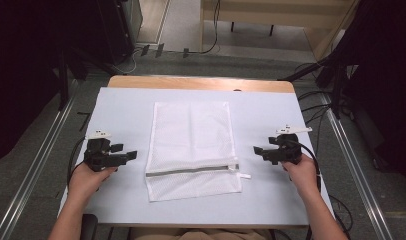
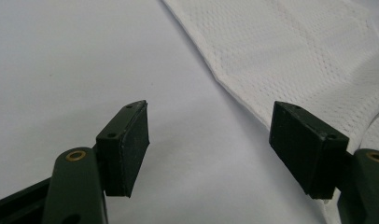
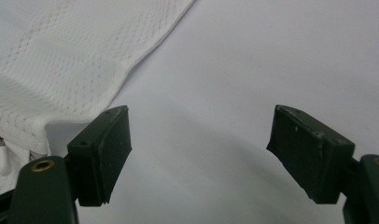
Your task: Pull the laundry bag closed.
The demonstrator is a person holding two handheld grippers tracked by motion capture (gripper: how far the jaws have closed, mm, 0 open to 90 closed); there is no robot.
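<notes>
Now, mesh bag (image 1: 191, 150) flat mid-table, both grippers' fingers wide, empty, clear of its side edges.

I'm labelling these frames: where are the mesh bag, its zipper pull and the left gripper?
mesh bag (image 1: 191, 135), high view, middle of the mesh.
zipper pull (image 1: 244, 175), high view, white tab.
left gripper (image 2: 208, 147), left gripper view, midway between its open fingers.

Lab-like recording room — grey carpet floor (image 1: 36, 165), trailing cables (image 1: 213, 30), dark stands (image 1: 341, 85), covered table (image 1: 126, 107)

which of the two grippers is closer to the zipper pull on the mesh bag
The right gripper: the white zipper pull of the white mesh laundry bag points toward it, far from the left gripper.
</notes>
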